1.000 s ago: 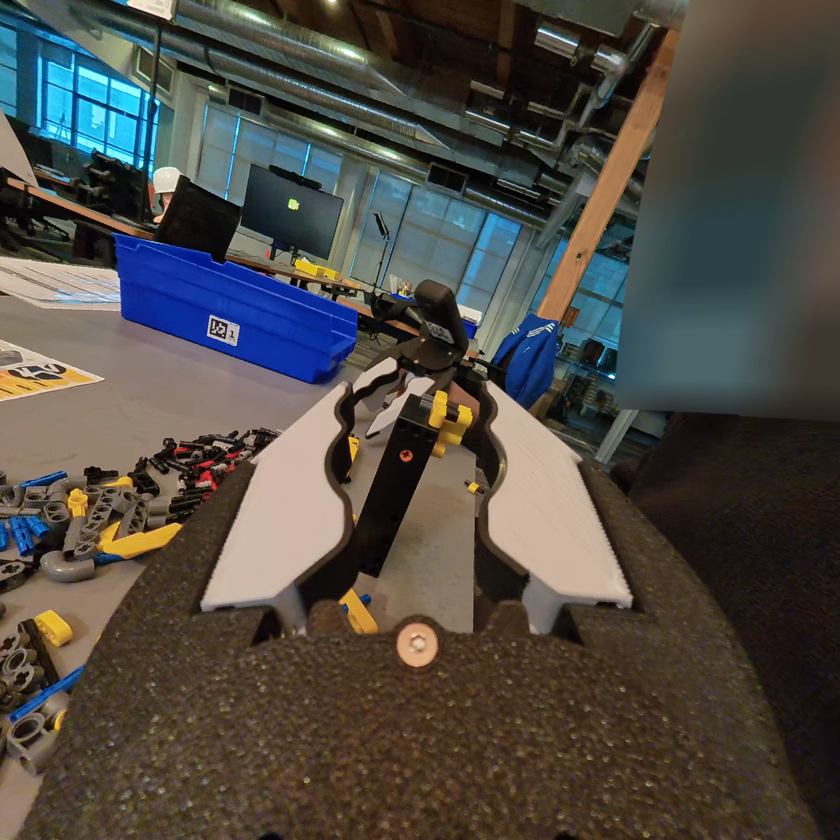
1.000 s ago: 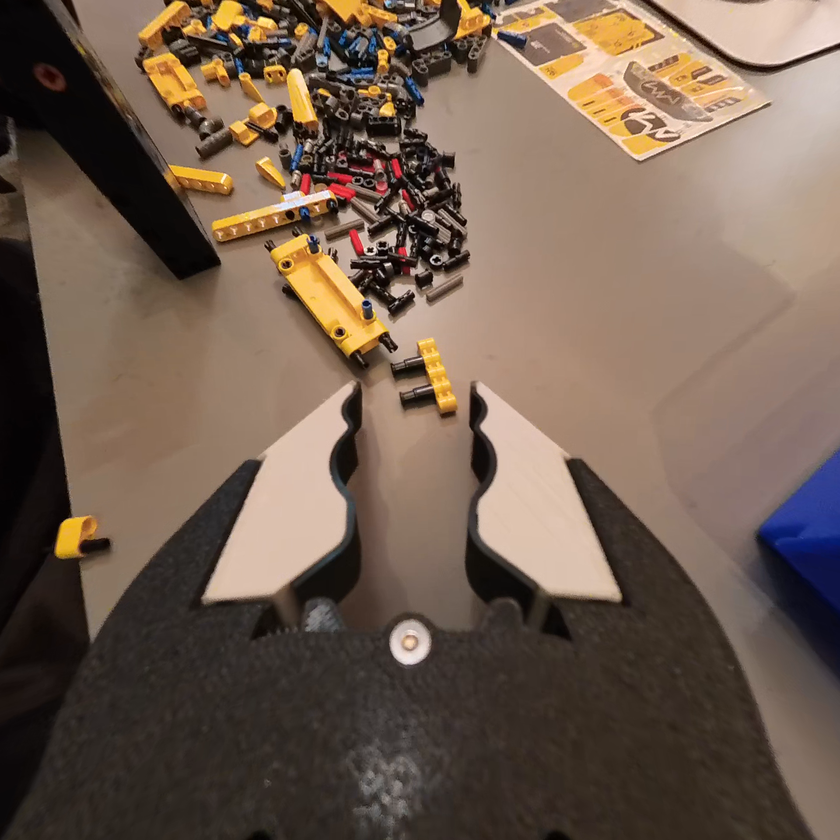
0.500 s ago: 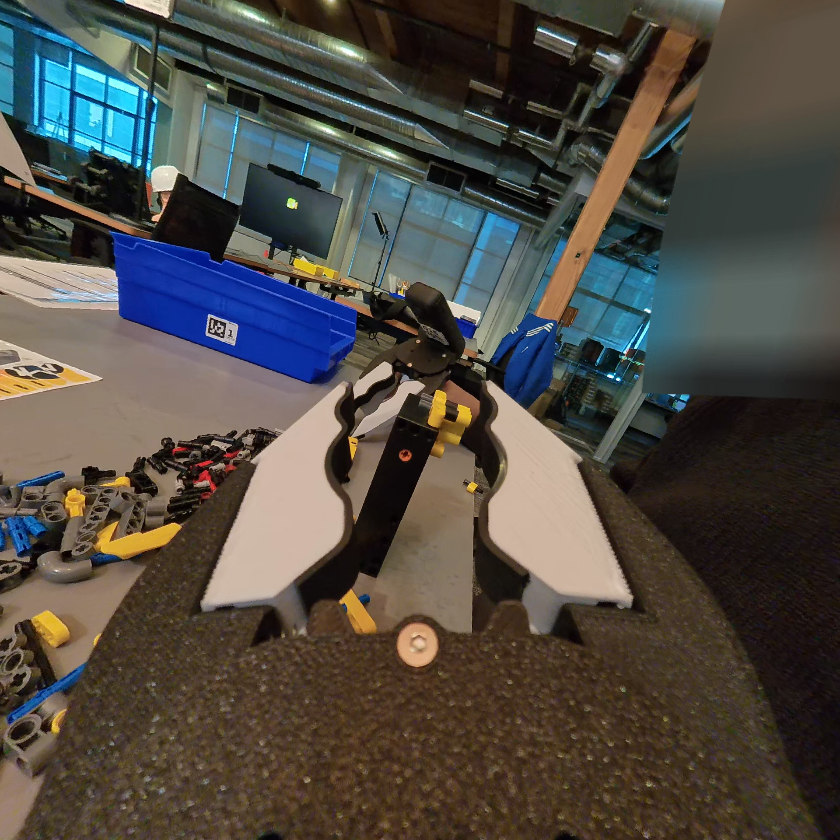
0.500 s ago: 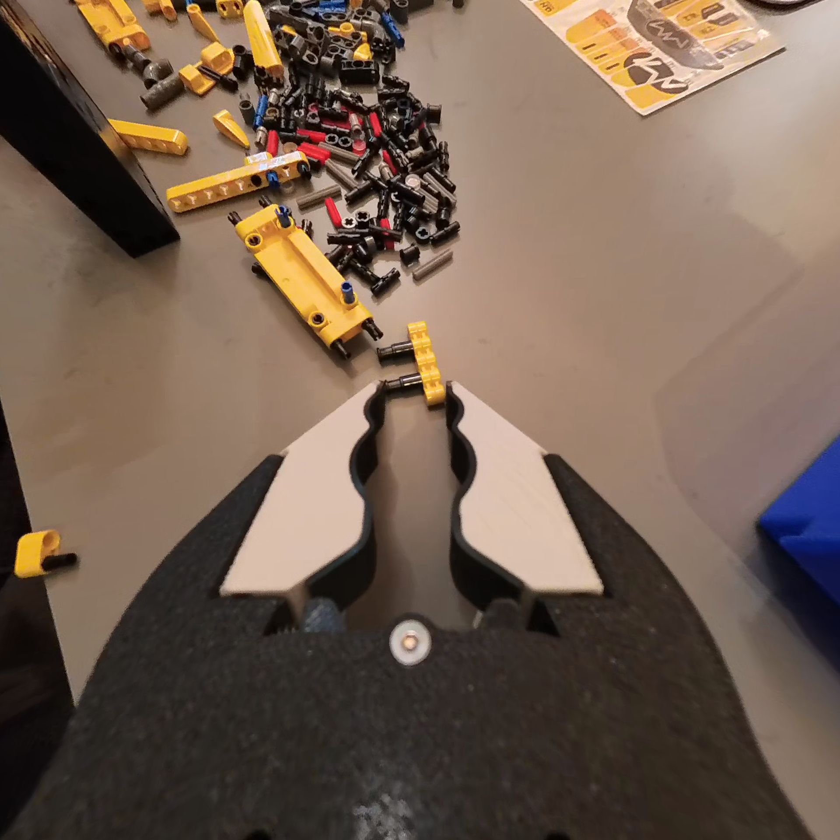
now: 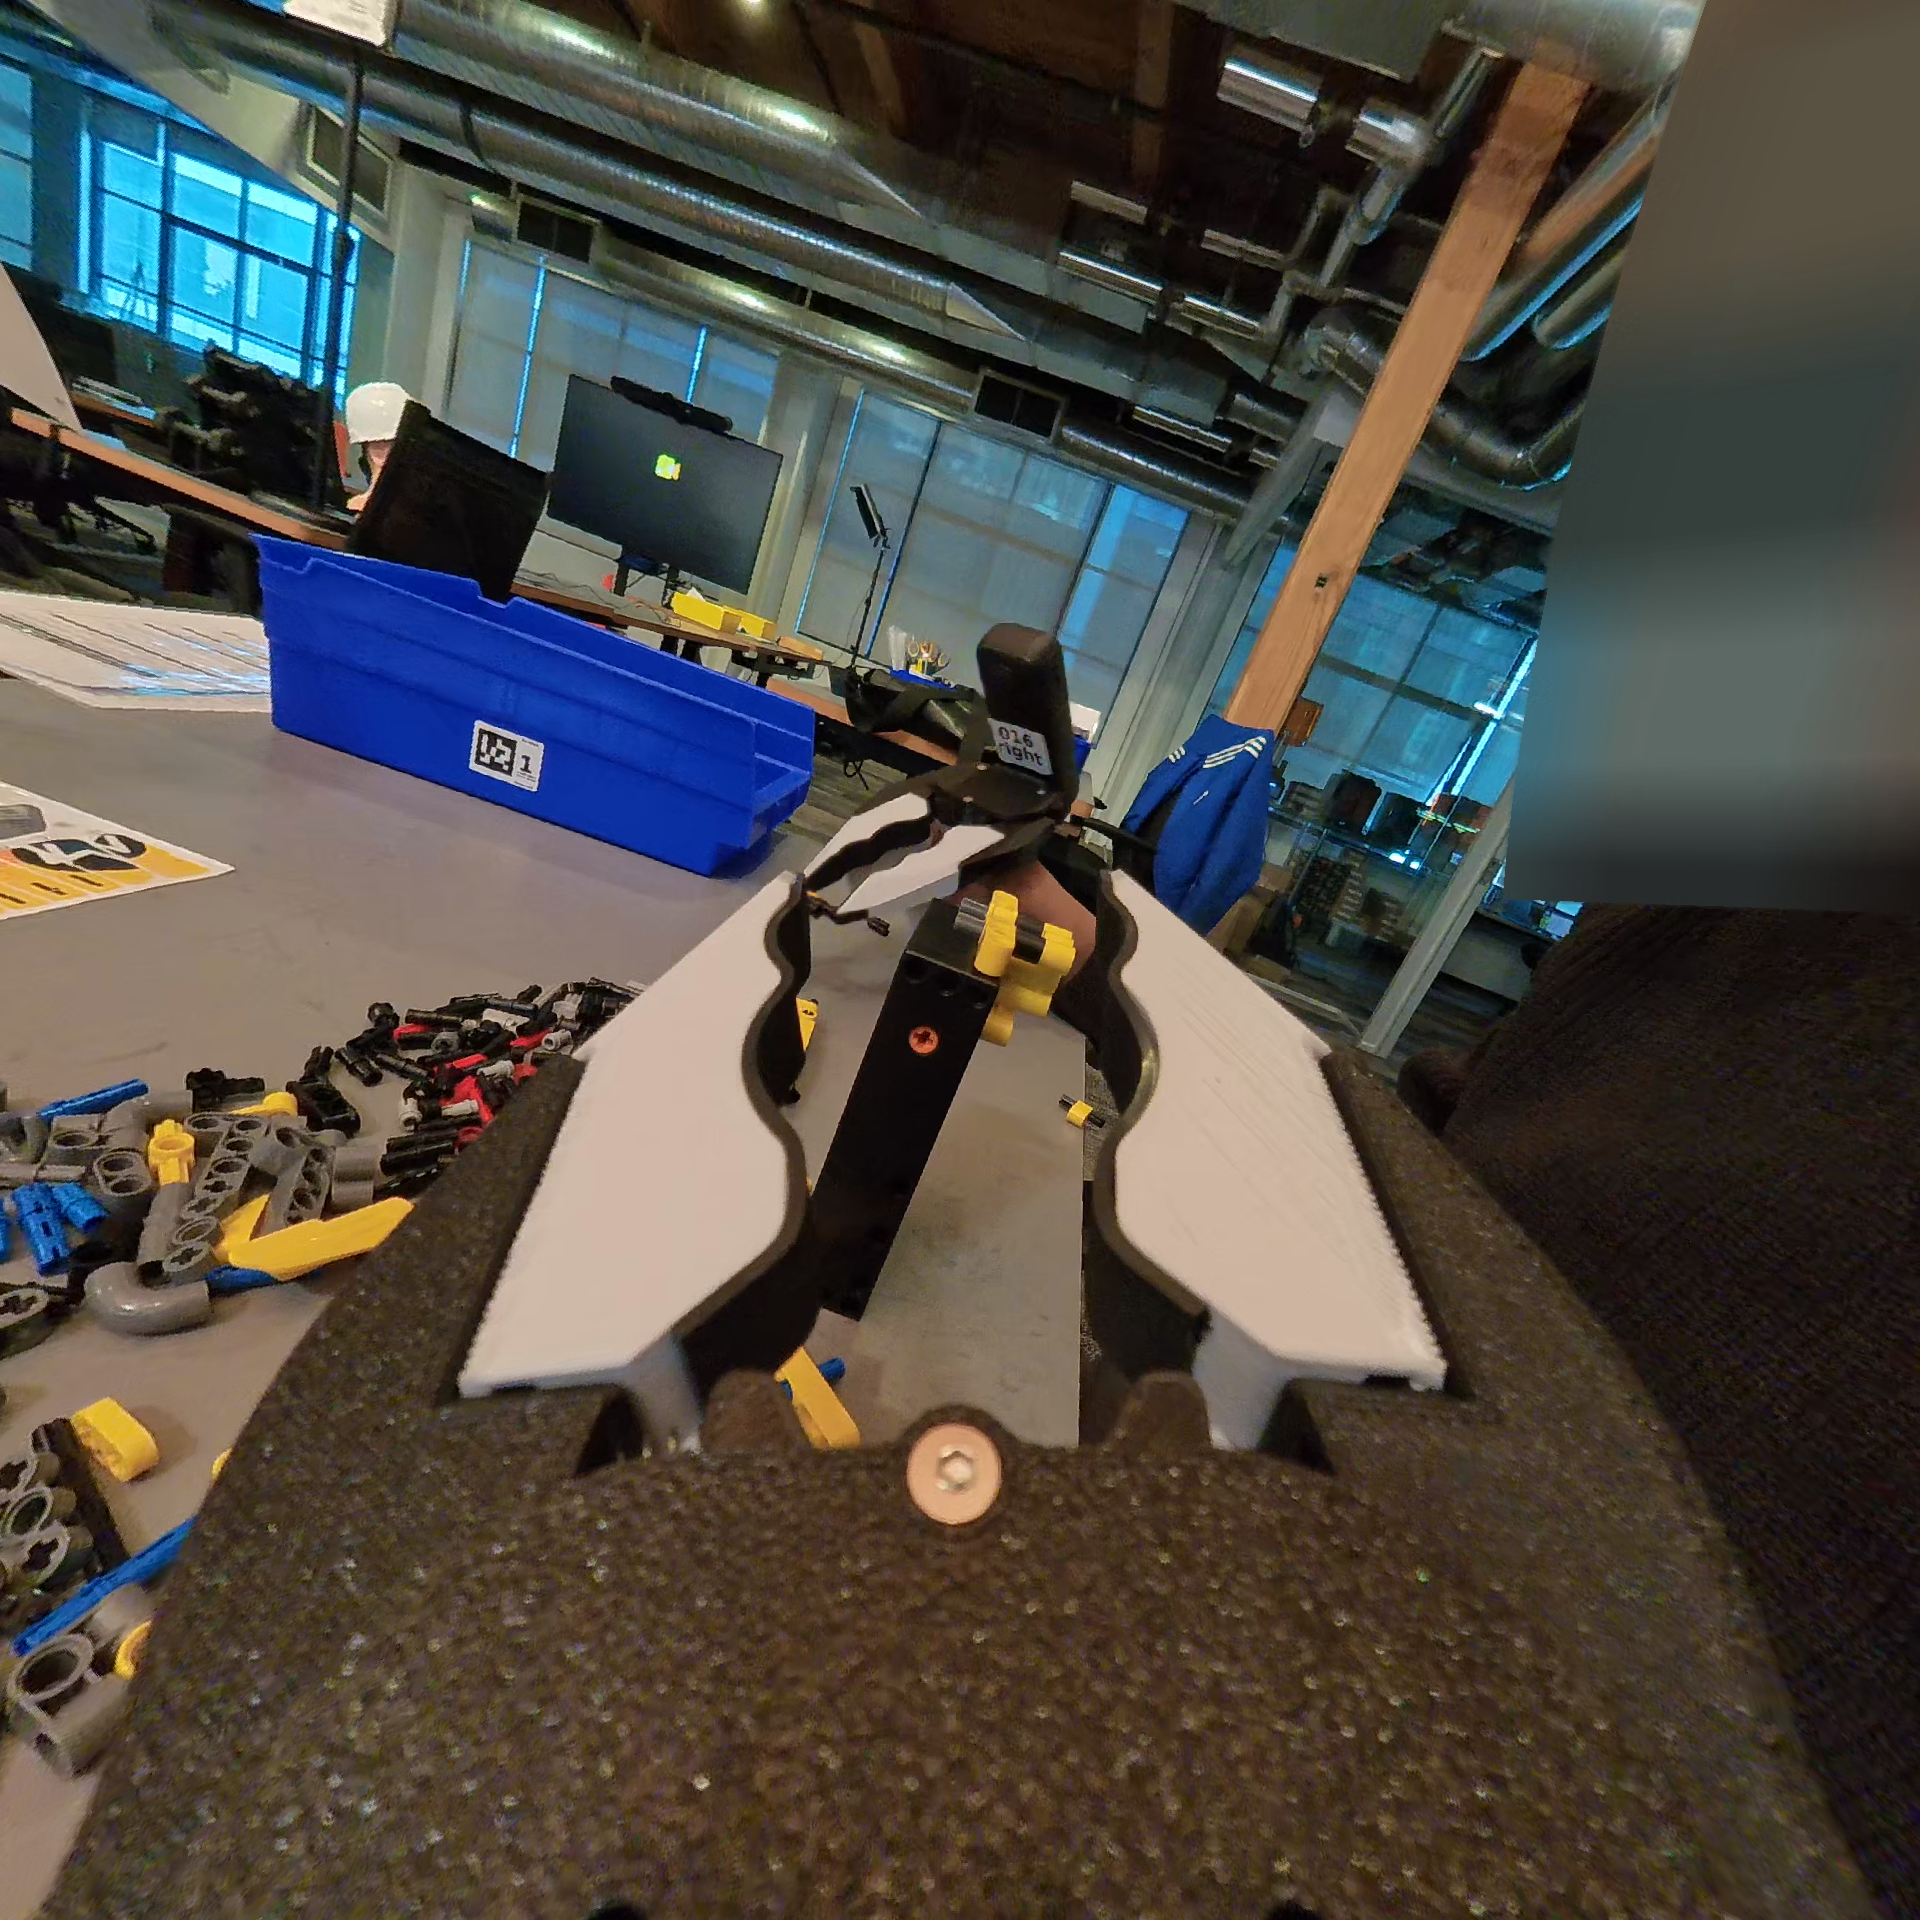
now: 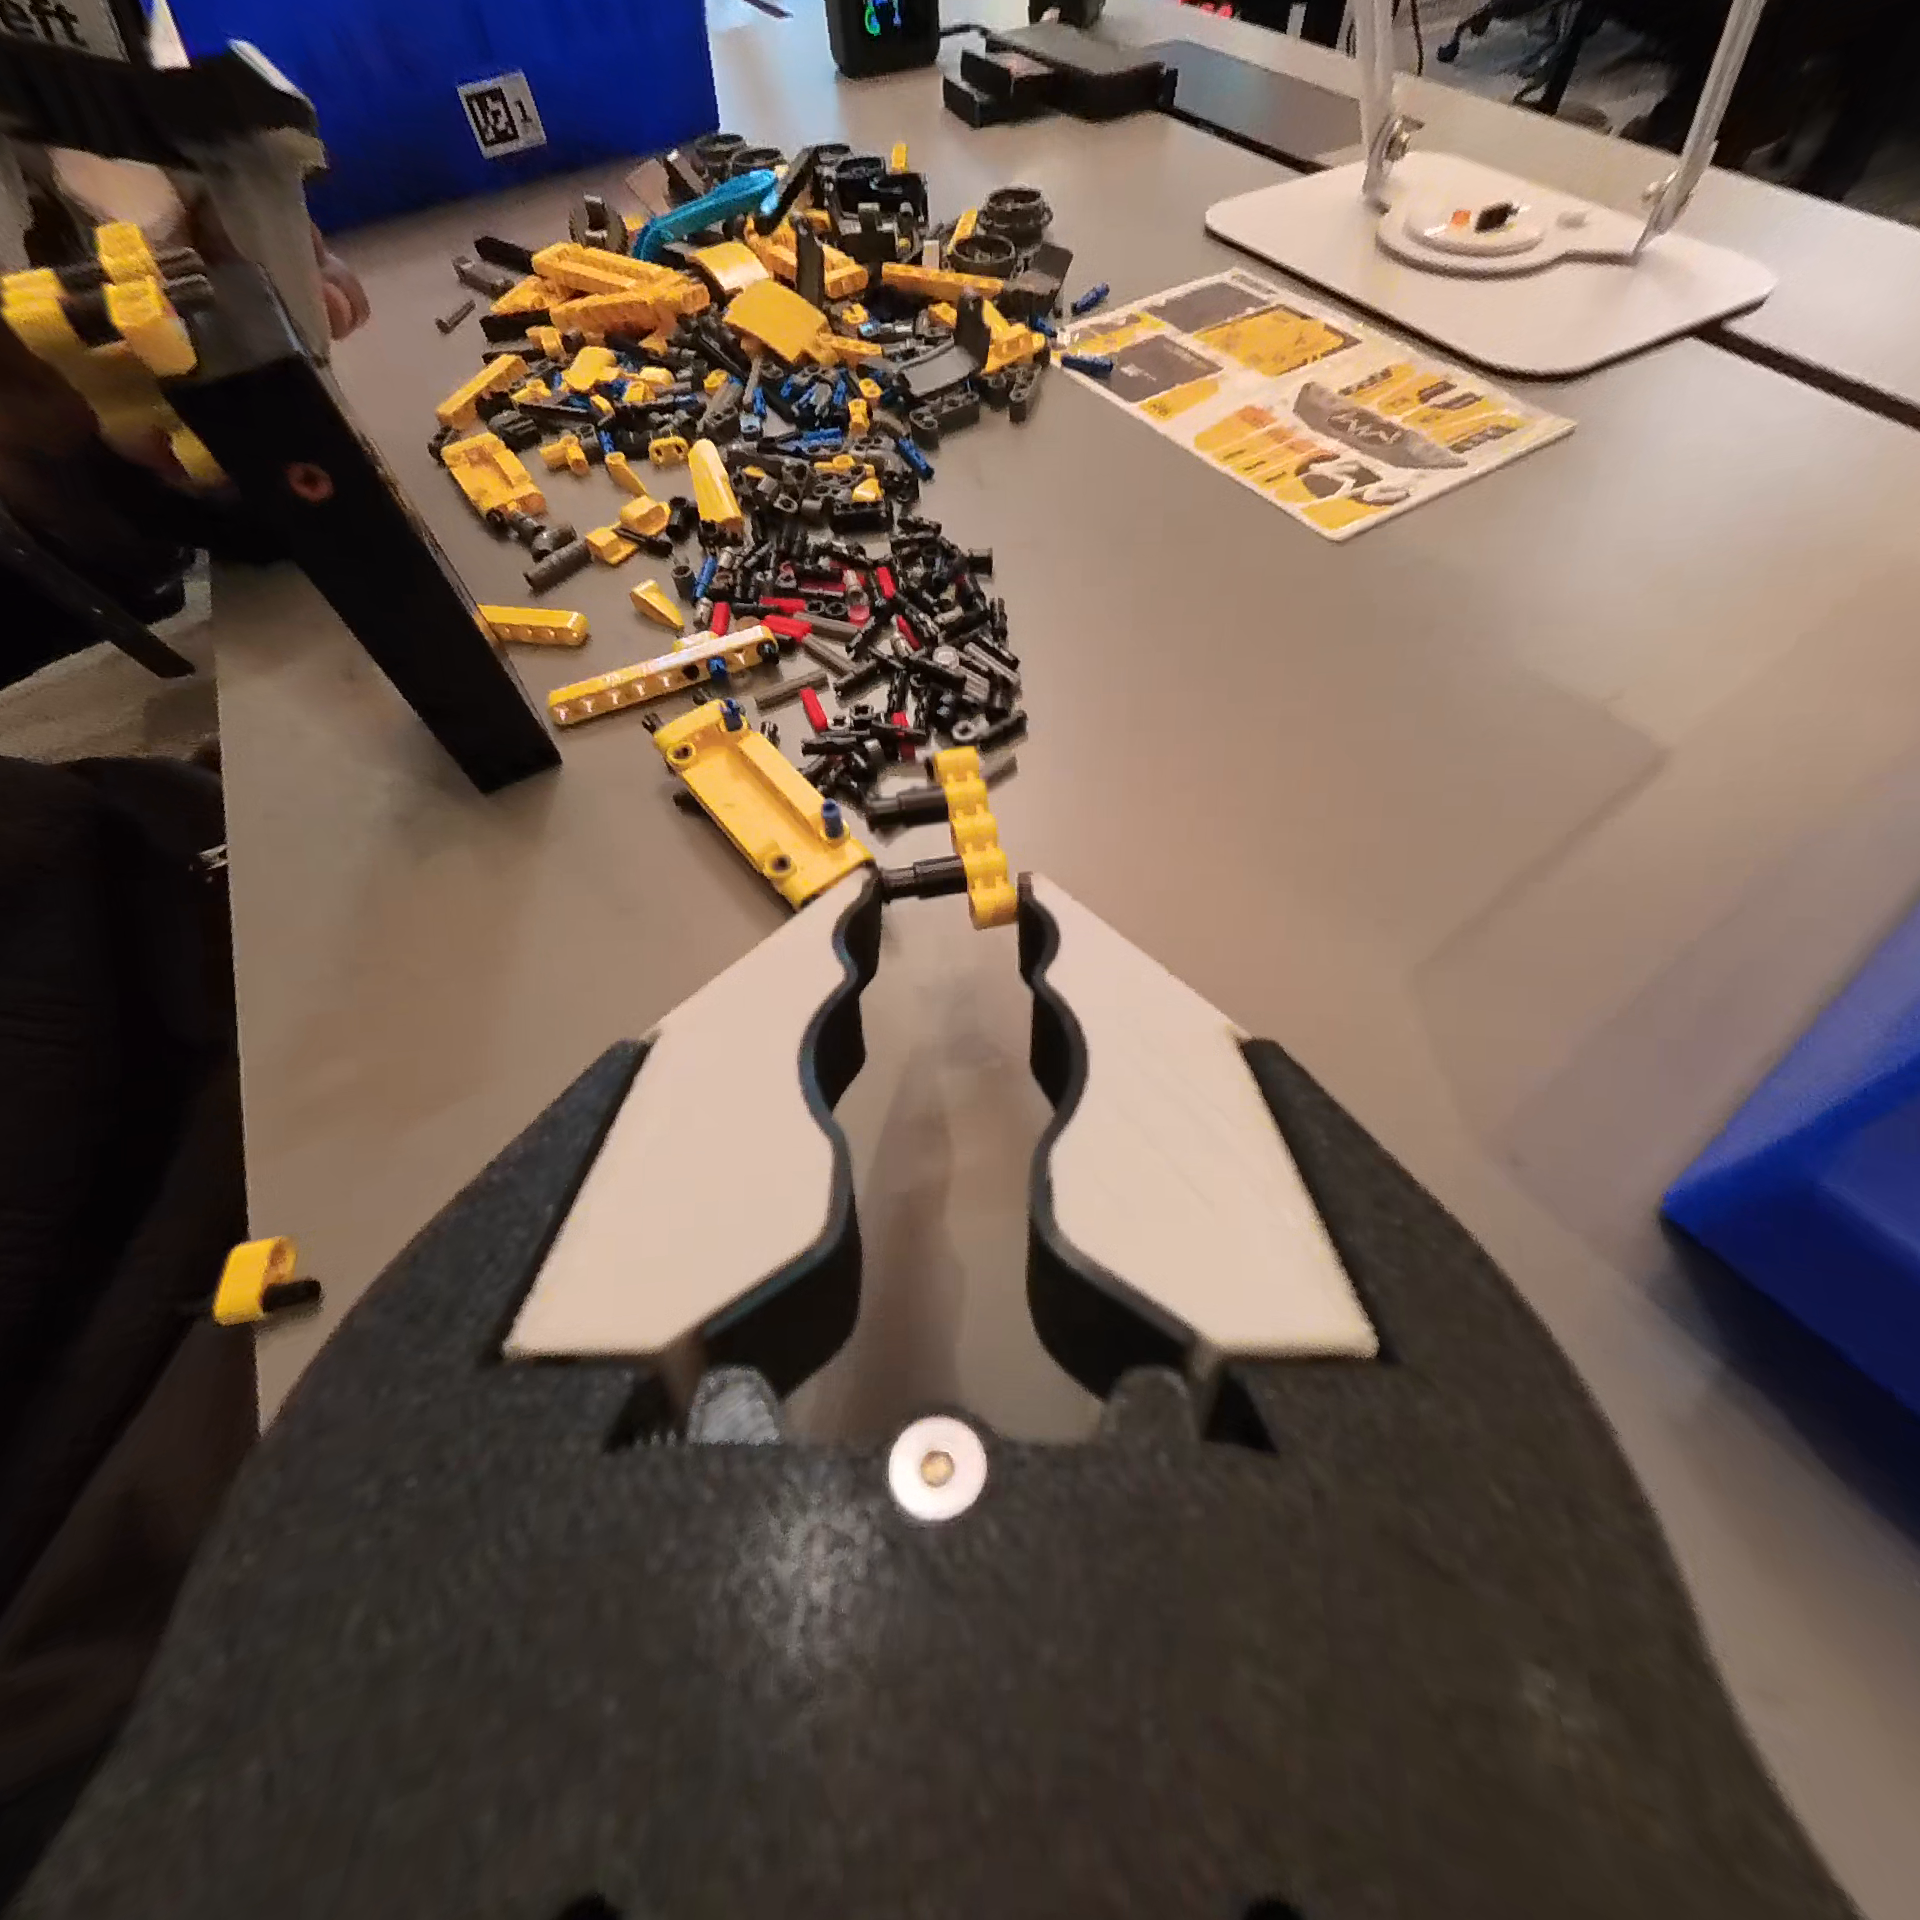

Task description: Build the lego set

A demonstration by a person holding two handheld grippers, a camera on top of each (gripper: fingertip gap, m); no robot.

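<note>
My right gripper (image 6: 948,896) is shut on a small yellow beam with two black pins (image 6: 971,831), pinching its near pin and end between the fingertips, low over the grey table (image 6: 1299,748). A yellow panel (image 6: 758,800) lies just left of it. My left gripper (image 5: 951,914) is open, its fingers either side of a leaning black post (image 5: 894,1143) topped by a yellow connector piece (image 5: 1018,951). The left finger's inner edge is close against the post. The post (image 6: 353,561) also shows in the right wrist view. The right gripper (image 5: 914,862) shows beyond the post.
A pile of yellow, black, red and blue building parts (image 6: 790,416) covers the table's middle. A sticker sheet (image 6: 1309,405) and a white stand base (image 6: 1486,270) lie behind. Blue bins (image 5: 520,707) (image 6: 1829,1174) stand nearby. A loose yellow piece (image 6: 255,1268) lies by the table edge. The tips of one gripper are about 25 cm away from the tips of the other. Between my left fingertips and the leaning black post (image 5: 894,1143) there is roughly 8 cm.
My right gripper moved onto the yellow pin beam, closed on it, and its view tilted up. My left gripper has stayed open around the post.
</note>
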